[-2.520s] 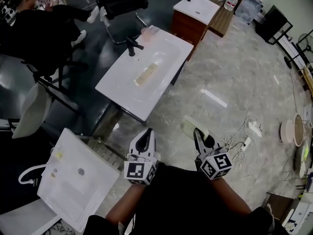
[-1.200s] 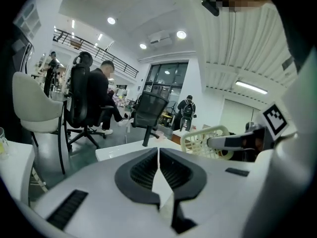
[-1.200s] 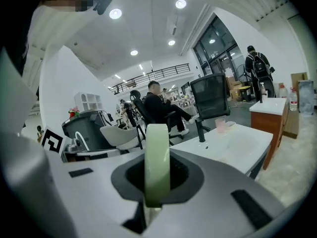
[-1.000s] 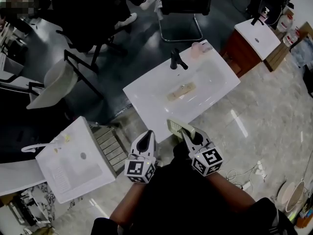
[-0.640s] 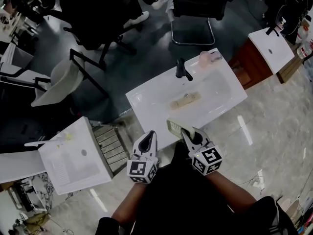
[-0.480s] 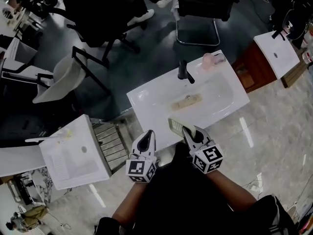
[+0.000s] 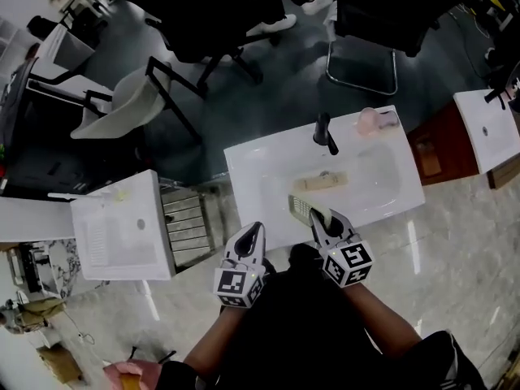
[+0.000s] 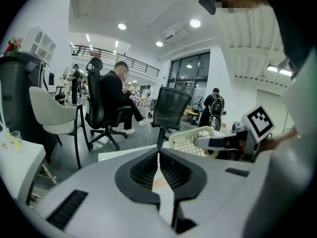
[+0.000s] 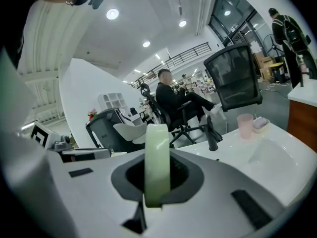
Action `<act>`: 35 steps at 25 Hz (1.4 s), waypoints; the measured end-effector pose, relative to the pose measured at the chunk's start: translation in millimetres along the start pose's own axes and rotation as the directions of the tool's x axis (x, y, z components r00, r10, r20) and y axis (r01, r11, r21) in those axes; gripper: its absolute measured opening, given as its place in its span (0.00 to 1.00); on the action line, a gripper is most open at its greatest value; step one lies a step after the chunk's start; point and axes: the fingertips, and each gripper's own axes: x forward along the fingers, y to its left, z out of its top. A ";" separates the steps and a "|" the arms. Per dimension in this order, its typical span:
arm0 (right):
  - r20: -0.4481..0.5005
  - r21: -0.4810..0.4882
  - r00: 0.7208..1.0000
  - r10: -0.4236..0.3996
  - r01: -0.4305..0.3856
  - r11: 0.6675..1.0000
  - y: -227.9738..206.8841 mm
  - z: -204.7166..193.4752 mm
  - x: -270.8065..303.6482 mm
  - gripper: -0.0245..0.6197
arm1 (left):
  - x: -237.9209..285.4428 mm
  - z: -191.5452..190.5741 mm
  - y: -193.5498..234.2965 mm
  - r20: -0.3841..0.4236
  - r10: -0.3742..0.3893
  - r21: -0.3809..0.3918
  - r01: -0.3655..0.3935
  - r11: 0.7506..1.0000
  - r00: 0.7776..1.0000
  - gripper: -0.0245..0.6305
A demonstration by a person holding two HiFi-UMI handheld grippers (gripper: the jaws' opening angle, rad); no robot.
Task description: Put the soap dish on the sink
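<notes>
Your right gripper, fingers gripping the soap dish, has reached the sink near rim: lower next. Your left gripper fingers are closed, empty.

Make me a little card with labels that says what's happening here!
Place: a big room with a white sink on a shiny floor
Right tool: shut on the pale green soap dish, gripping its edge
Left tool: shut, holding nothing
Soap dish spot: held over the sink's near edge, not set down yet
On the sink: a black faucet and a pink cup at the far side
In the basin: a tan strip, too small to tell what it is
</notes>
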 end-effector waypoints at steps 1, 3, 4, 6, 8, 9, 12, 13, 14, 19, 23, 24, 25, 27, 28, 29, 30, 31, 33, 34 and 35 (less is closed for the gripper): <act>-0.005 0.001 1.000 0.004 -0.004 1.000 -3.0 -2.8 2.3 0.06 | -1.0 -1.5 -0.3 -0.008 0.010 0.004 -0.010 1.000 1.000 0.06; -0.009 0.002 1.000 0.012 -0.012 1.000 -9.2 -5.7 7.6 0.06 | -3.0 -1.9 1.1 -0.016 0.031 0.008 -0.031 0.999 0.999 0.06; -0.007 0.000 1.000 0.018 -0.018 1.000 -11.4 -6.0 10.4 0.06 | -4.1 -1.5 3.0 -0.014 0.043 0.005 -0.043 0.999 0.999 0.06; -0.006 -0.007 0.999 0.039 -0.039 0.999 -12.5 -6.0 17.1 0.06 | -6.4 -1.2 8.7 -0.006 0.069 -0.007 -0.069 0.998 0.998 0.06; -0.012 -0.005 0.998 0.061 -0.061 0.998 -10.3 -6.8 26.2 0.06 | -8.4 -1.3 15.4 0.002 0.088 -0.022 -0.088 0.996 0.996 0.06; -0.017 0.012 0.997 0.069 -0.069 0.998 -8.8 -7.5 30.7 0.06 | -9.1 -1.2 18.3 0.006 0.093 -0.029 -0.092 0.995 0.996 0.06; -0.019 0.091 0.997 0.079 -0.077 0.993 -4.0 -5.4 41.4 0.06 | -8.1 -2.6 26.4 0.017 0.097 -0.050 -0.096 0.994 0.995 0.06; -0.019 0.098 0.997 0.078 -0.076 0.992 -1.8 -3.9 45.5 0.06 | -6.3 -3.5 30.2 0.018 0.099 -0.058 -0.098 0.994 0.995 0.06; -0.025 0.093 0.997 0.077 -0.075 0.993 1.1 -3.6 50.6 0.06 | -4.3 -4.4 34.9 0.018 0.102 -0.066 -0.101 0.993 0.995 0.06; -0.091 0.049 0.992 0.084 -0.080 0.996 18.3 -8.6 78.0 0.06 | 7.1 -6.5 60.2 0.012 0.110 -0.105 -0.108 0.989 0.994 0.06; -0.130 0.025 0.987 0.095 -0.092 0.995 27.6 -3.8 105.6 0.06 | 14.1 1.3 83.1 0.024 0.110 -0.133 -0.106 0.985 0.994 0.06; -0.142 0.024 0.985 0.095 -0.093 0.995 29.1 -3.2 113.7 0.06 | 15.4 2.0 89.6 0.025 0.112 -0.145 -0.107 0.984 0.993 0.06; -0.154 0.025 0.983 0.096 -0.093 0.995 30.3 -2.9 121.7 0.06 | 17.3 2.2 95.9 0.024 0.114 -0.158 -0.109 0.981 0.993 0.06; -0.178 0.022 0.979 0.100 -0.098 0.995 32.2 -2.0 137.3 0.06 | 23.3 2.5 107.7 0.024 0.116 -0.178 -0.109 0.978 0.993 0.06; -0.190 0.015 0.977 0.101 -0.100 0.995 32.7 -1.1 145.3 0.06 | 27.3 3.5 113.6 0.025 0.115 -0.186 -0.109 0.977 0.993 0.06; -0.202 0.008 0.974 0.102 -0.102 0.995 32.9 -0.3 153.3 0.06 | 31.4 4.9 119.5 0.028 0.115 -0.194 -0.108 0.975 0.993 0.06; -0.214 0.001 0.972 0.102 -0.104 0.995 33.0 0.2 161.4 0.06 | 35.3 6.6 125.6 0.031 0.116 -0.204 -0.107 0.973 0.993 0.06; -0.226 -0.004 0.969 0.103 -0.107 0.994 33.1 -0.1 169.6 0.06 | 38.7 8.3 131.8 0.035 0.119 -0.214 -0.109 0.971 0.992 0.06; -0.258 -0.005 0.960 0.112 -0.117 0.993 34.5 -5.1 185.9 0.06 | 43.3 11.0 145.4 0.045 0.135 -0.226 -0.122 0.967 0.990 0.06; -0.277 -0.003 0.953 0.118 -0.124 0.992 36.0 -9.2 193.7 0.06 | 44.8 11.6 152.3 0.047 0.145 -0.225 -0.131 0.966 0.988 0.06; -0.295 -0.002 0.947 0.125 -0.131 0.991 37.6 -13.1 200.8 0.06 | 46.7 11.2 158.1 0.045 0.152 -0.222 -0.139 0.965 0.987 0.06</act>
